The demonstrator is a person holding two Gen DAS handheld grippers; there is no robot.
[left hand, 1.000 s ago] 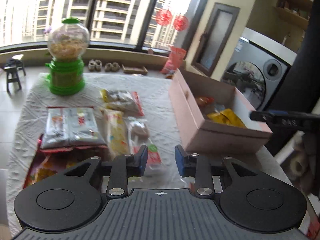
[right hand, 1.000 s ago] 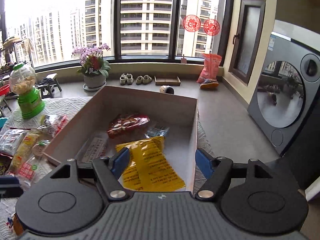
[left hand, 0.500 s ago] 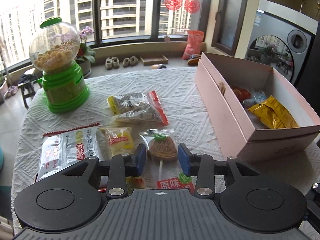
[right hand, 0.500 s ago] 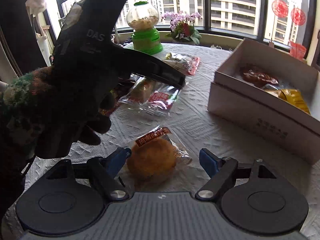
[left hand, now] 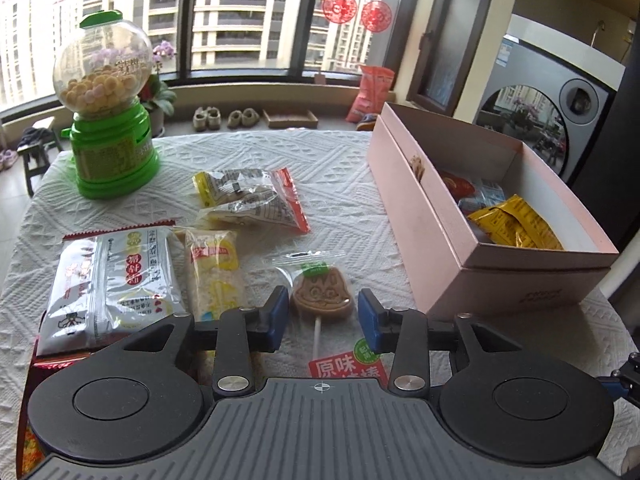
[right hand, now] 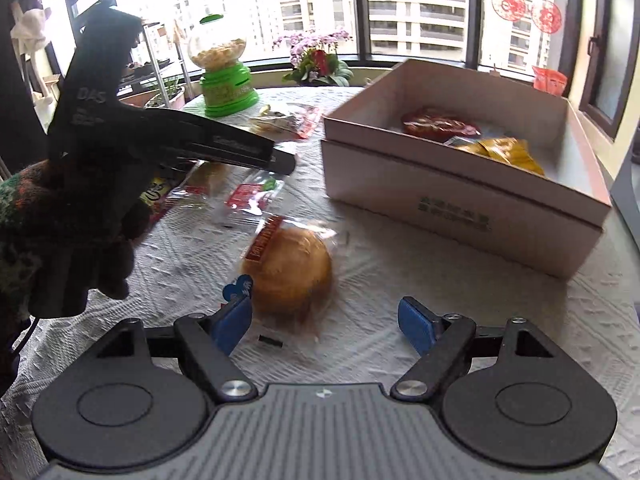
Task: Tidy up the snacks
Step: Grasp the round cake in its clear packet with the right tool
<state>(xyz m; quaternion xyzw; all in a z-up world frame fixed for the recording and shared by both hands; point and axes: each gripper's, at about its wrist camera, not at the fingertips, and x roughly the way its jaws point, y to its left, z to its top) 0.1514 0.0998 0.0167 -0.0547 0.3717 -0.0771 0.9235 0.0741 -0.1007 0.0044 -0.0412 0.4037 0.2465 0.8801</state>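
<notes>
Both grippers have swung off the pink cardboard box [left hand: 440,236]: left gripper [left hand: 323,314] fingers wide around the brown wrapped lollipop [left hand: 322,298], right gripper [right hand: 325,322] wide before the wrapped golden bun [right hand: 290,270] — next pickups.

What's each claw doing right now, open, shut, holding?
Left claw: open, empty, around the lollipop.
Right claw: open, empty, near the wrapped bun.

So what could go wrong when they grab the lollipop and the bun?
1. The left gripper is open around the flat lollipop; its thin stick lies between the fingers, so a pinch may catch only wrapper or slip.
2. The right gripper is open with the wrapped bun nearer its left finger; closing could nudge or squash it.
3. Both aim for the pink box; they could bump.
</notes>
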